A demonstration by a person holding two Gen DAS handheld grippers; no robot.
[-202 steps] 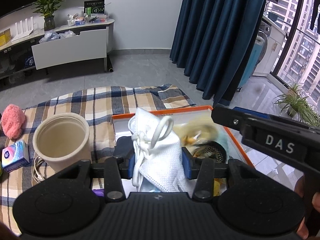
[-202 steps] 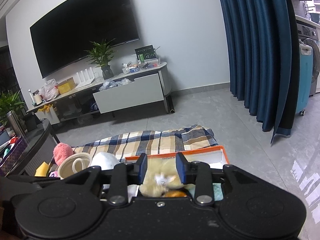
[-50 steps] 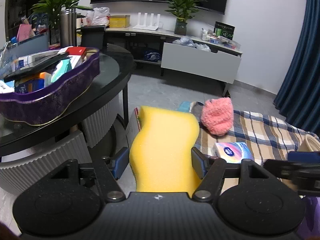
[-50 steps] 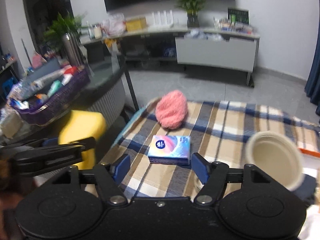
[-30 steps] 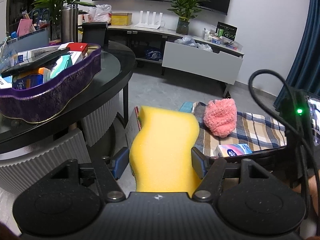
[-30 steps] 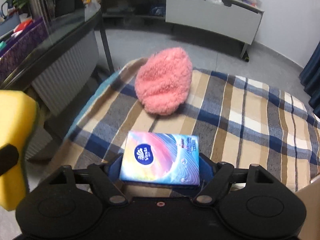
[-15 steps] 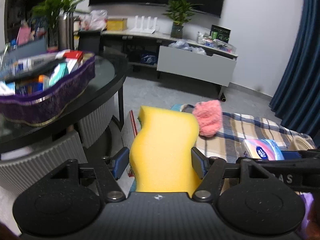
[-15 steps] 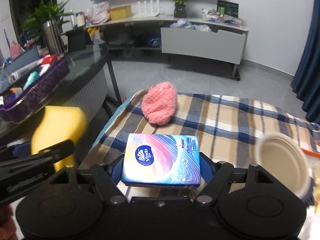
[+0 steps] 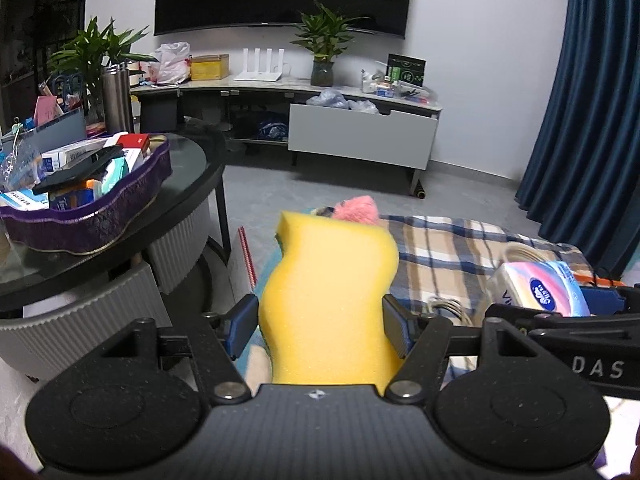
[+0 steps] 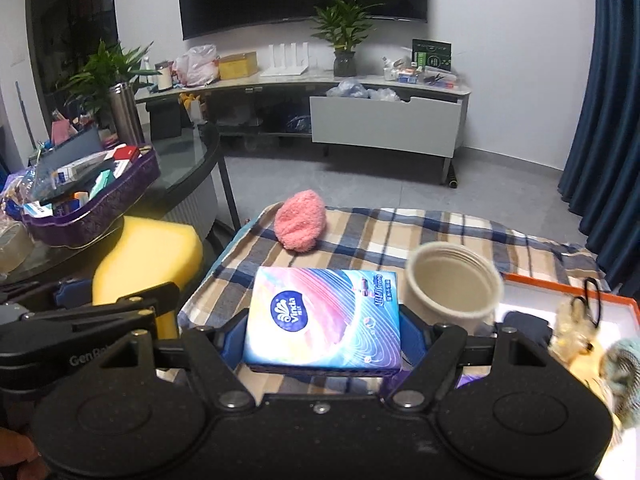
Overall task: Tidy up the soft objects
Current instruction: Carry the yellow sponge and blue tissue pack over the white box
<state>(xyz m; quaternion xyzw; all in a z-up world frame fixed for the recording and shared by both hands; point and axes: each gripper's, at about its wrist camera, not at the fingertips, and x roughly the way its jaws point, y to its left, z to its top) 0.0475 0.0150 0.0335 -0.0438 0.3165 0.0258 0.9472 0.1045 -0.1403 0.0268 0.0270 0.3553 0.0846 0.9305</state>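
My left gripper (image 9: 320, 328) is shut on a yellow sponge (image 9: 332, 300) and holds it up in the air; the sponge also shows in the right wrist view (image 10: 148, 256). My right gripper (image 10: 322, 334) is shut on a pastel Vinda tissue pack (image 10: 324, 316), lifted above the plaid cloth (image 10: 400, 236); the pack also shows in the left wrist view (image 9: 540, 288). A pink fluffy object (image 10: 300, 224) lies on the cloth's far left. An orange-rimmed white tray (image 10: 568, 292) at the right holds several soft items.
A beige cup (image 10: 452, 284) stands on the cloth beside the tray. A round glass table (image 9: 120, 208) with a purple basket (image 9: 92, 216) of boxes is at the left. A TV stand (image 10: 360, 116) lines the far wall, blue curtains (image 9: 588, 120) the right.
My right gripper has lifted the tissue pack higher and shifted right, bringing the tray into view. My left gripper still holds the sponge and has swung slightly right.
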